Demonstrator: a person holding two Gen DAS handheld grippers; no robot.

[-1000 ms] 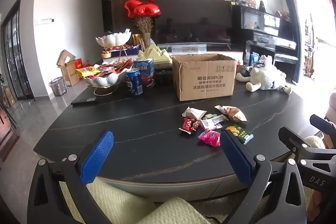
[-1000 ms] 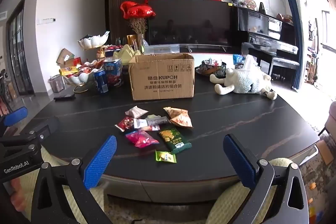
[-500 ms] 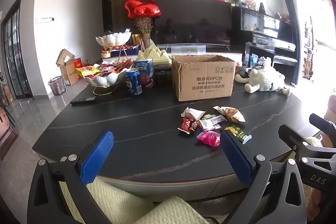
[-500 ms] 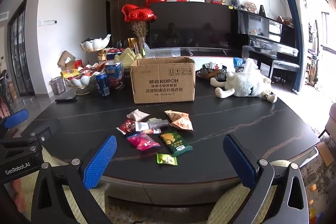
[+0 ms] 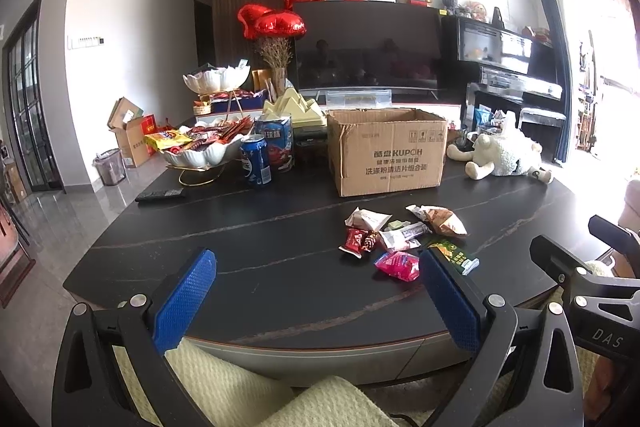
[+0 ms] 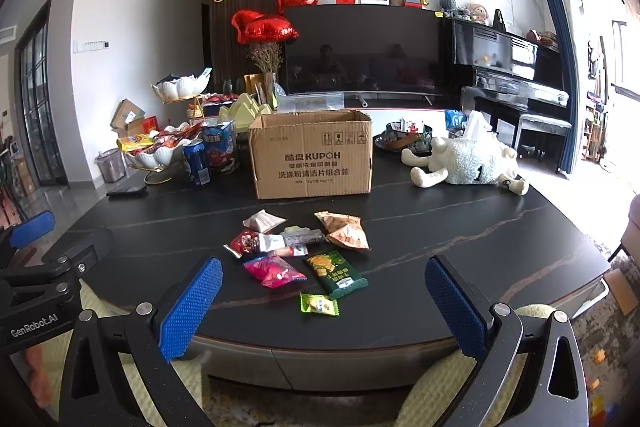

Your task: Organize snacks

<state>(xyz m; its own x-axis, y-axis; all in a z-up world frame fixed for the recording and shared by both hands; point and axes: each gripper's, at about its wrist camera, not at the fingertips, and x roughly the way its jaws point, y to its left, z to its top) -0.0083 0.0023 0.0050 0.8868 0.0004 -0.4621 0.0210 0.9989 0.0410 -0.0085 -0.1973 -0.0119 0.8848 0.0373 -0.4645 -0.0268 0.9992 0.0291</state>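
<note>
Your left gripper (image 5: 316, 295) hangs spread wide at the table's (image 5: 240, 259) near edge, nothing between its blue pads (image 5: 186, 301). Snack packets (image 5: 400, 239) lie loose toward the near right edge. The open cardboard box (image 5: 386, 151) stands behind them, mid-table. A snack bowl (image 5: 204, 151) and blue can (image 5: 255, 165) sit toward the far left edge.

Bare table (image 6: 460, 227) right of snack packets (image 6: 304, 251); cardboard box (image 6: 312, 155) blocks behind.

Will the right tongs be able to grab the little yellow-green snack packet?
Probably yes. The right tongs are open and empty, and the yellow-green packet lies alone near the table edge, apart from the dark green packet, with nothing in between.
</note>
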